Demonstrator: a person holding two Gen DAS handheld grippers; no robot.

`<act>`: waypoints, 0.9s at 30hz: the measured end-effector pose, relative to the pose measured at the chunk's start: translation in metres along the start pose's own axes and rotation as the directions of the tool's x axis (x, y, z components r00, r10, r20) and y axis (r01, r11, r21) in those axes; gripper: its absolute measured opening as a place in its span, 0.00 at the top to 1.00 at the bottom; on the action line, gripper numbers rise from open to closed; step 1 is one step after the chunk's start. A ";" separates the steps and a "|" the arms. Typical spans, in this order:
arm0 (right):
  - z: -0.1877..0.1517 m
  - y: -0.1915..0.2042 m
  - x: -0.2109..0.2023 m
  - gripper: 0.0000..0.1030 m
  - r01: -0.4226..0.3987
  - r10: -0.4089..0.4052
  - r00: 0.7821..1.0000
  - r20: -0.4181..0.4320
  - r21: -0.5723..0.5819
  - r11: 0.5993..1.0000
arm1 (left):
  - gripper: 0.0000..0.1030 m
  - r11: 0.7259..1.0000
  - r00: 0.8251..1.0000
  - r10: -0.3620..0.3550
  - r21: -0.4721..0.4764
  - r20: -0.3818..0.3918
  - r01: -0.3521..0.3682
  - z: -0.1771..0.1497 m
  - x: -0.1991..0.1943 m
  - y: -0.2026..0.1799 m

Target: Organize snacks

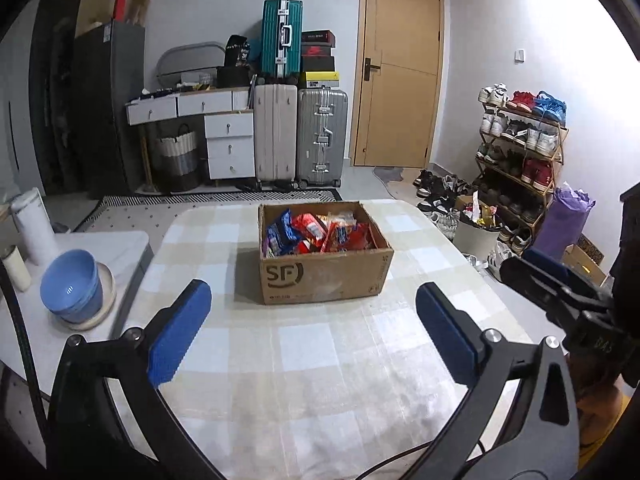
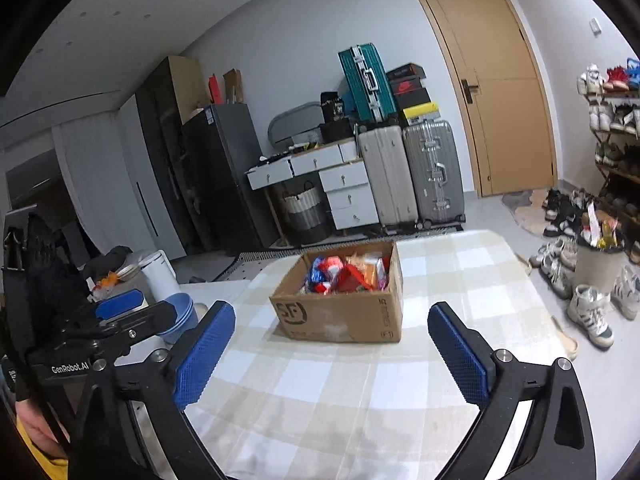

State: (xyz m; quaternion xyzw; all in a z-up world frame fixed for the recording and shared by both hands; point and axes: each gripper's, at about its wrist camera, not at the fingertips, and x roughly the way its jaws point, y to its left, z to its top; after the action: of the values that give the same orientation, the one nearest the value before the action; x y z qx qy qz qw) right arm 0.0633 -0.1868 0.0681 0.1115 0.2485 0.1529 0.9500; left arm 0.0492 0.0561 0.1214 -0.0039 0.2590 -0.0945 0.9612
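Snacks (image 1: 316,232): packets heaped in the open cardboard box (image 1: 324,276), mid-tabletop (image 1: 320,360). Left gripper (image 1: 314,330), right gripper (image 2: 332,354): jaws wide, empty, short of the box. You pick one top packet, pinching its edge.

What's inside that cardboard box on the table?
The cardboard box holds a heap of snack packets, mostly red, blue and orange wrappers. Whatever lies beneath the top layer is covered.
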 end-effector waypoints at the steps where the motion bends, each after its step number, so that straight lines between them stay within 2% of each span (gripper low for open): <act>1: -0.004 -0.001 0.001 0.04 -0.002 0.002 1.000 -0.008 0.003 1.000 | 0.01 1.000 1.000 0.014 -0.010 -0.002 -0.014 -0.006 -0.001 0.002; 5: -0.020 0.001 0.009 0.03 0.033 -0.033 0.999 -0.011 -0.019 0.999 | 0.01 0.998 0.998 0.062 -0.010 0.015 -0.062 -0.021 0.006 0.009; 14: -0.045 0.004 0.033 0.03 0.068 -0.070 0.997 -0.021 -0.067 0.995 | 0.01 0.992 0.993 0.116 -0.041 -0.015 -0.117 -0.036 0.065 0.025; 19: -0.047 -0.006 0.044 0.03 0.082 -0.083 0.996 -0.026 -0.054 0.995 | 0.01 0.988 0.992 0.128 -0.083 -0.001 -0.128 -0.036 0.082 0.037; 27: -0.047 -0.019 0.050 0.03 0.074 -0.075 0.997 -0.036 -0.012 0.997 | 0.01 0.983 0.992 0.120 -0.133 -0.044 -0.125 -0.044 0.103 0.051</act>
State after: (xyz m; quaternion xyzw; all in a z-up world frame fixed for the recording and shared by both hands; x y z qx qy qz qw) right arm 0.0854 -0.1810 0.0009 0.0941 0.2690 0.1207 0.9509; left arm 0.1235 0.0892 0.0295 -0.0517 0.2815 -0.0173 0.9580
